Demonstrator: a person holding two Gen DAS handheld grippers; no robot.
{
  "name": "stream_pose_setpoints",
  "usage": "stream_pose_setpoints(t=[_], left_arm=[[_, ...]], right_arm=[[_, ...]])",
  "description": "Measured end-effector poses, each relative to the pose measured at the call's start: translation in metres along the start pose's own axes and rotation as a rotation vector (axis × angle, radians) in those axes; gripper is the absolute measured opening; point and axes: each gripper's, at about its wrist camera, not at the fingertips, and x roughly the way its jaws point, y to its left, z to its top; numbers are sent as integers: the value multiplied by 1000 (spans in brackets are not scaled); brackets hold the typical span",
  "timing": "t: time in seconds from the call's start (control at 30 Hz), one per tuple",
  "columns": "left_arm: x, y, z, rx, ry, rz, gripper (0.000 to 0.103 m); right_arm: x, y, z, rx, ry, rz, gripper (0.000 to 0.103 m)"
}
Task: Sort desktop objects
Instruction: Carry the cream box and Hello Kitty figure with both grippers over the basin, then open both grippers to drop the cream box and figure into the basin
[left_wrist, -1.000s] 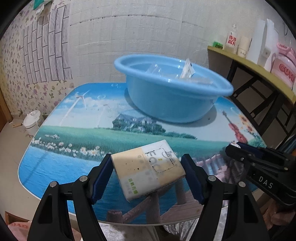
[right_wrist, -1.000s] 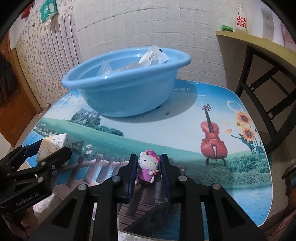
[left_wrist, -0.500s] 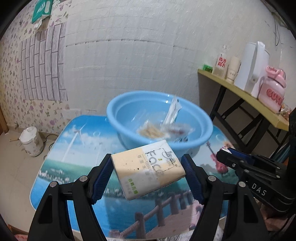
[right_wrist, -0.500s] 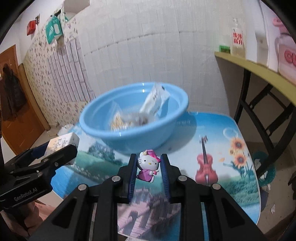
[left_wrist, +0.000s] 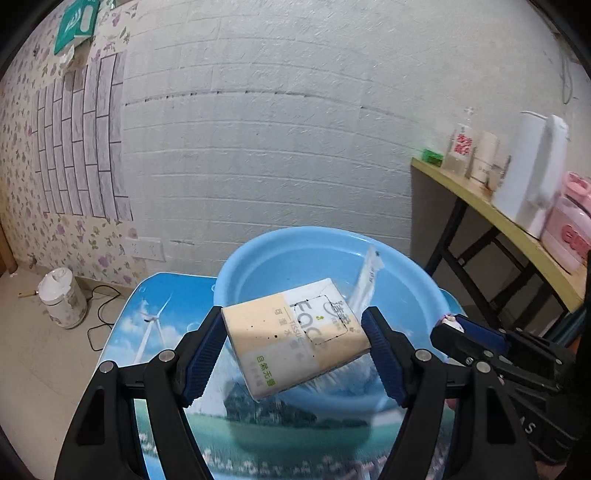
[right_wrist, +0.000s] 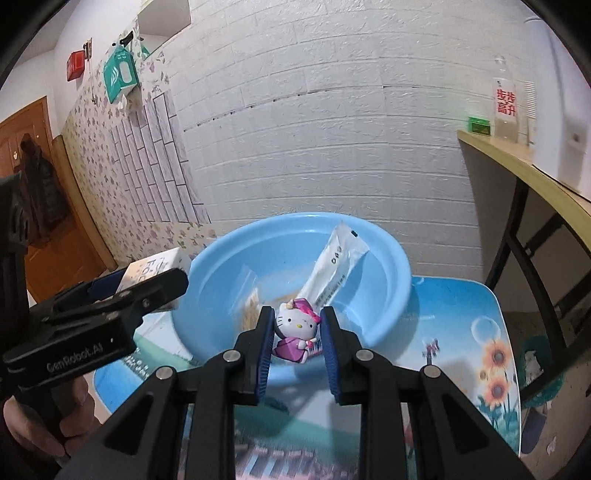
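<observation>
My left gripper (left_wrist: 293, 341) is shut on a cream and white tissue pack (left_wrist: 295, 338), held tilted in the air in front of the blue basin (left_wrist: 280, 243). My right gripper (right_wrist: 297, 332) is shut on a small white cat figurine in a purple dress (right_wrist: 297, 330), held above the basin's near rim (right_wrist: 207, 266). Inside the basin lie a white sachet (right_wrist: 338, 262) leaning on the wall and clear bags with tan contents (right_wrist: 251, 312). The left gripper with the tissue pack (right_wrist: 155, 267) shows at the left of the right wrist view.
The basin stands on a table with a printed landscape top (right_wrist: 461, 332), by a white brick wall. A yellow shelf (left_wrist: 491, 218) at the right carries a bottle, a white kettle (left_wrist: 532, 177) and a pink container. A white bucket (left_wrist: 62, 297) sits on the floor at left.
Both grippers have risen with their loads and moved toward the basin. The basin's inside now shows from above, where before I saw mostly its outer wall.
</observation>
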Motion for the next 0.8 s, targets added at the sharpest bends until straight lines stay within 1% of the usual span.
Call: stream_pose_setpoints(t=[0.2, 0.43, 0.63, 0.67, 0.8], left_arm=[[27, -2, 6, 45, 23, 2, 72], [58, -2, 8, 67, 73, -24, 73], [75, -2, 4, 104, 116, -19, 73], [77, -2, 3, 115, 120, -10, 74], [79, -2, 4, 135, 118, 11, 82]], right_arm=[[30, -8, 13, -9, 12, 6, 26], [60, -16, 14, 0, 44, 4, 26], [73, -15, 11, -13, 57, 4, 26], [74, -16, 11, -14, 59, 4, 26], [82, -14, 10, -21, 76, 10, 26]])
